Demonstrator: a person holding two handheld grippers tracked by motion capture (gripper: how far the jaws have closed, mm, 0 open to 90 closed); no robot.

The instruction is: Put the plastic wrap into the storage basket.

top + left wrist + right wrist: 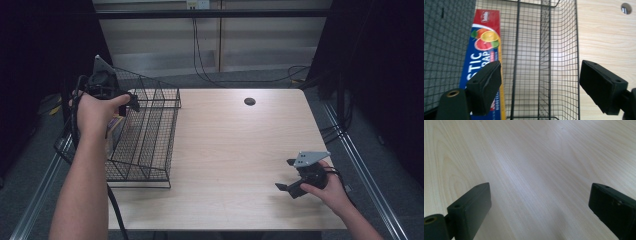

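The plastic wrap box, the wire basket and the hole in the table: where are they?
plastic wrap box (482, 40): left gripper view, on its printed fruit picture.
wire basket (150, 135): high view, on its mesh floor.
table hole (249, 101): high view, on the dark opening near the far edge.

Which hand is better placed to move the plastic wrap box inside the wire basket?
Left: its tool hangs open over the wire basket, beside the plastic wrap box. The right tool is far away.

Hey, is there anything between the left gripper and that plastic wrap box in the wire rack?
Nothing visible does. The left gripper hangs over the wire rack with its jaws apart, and the plastic wrap box lies in the rack's outer compartment just beyond one pad. The rack's top is open there.
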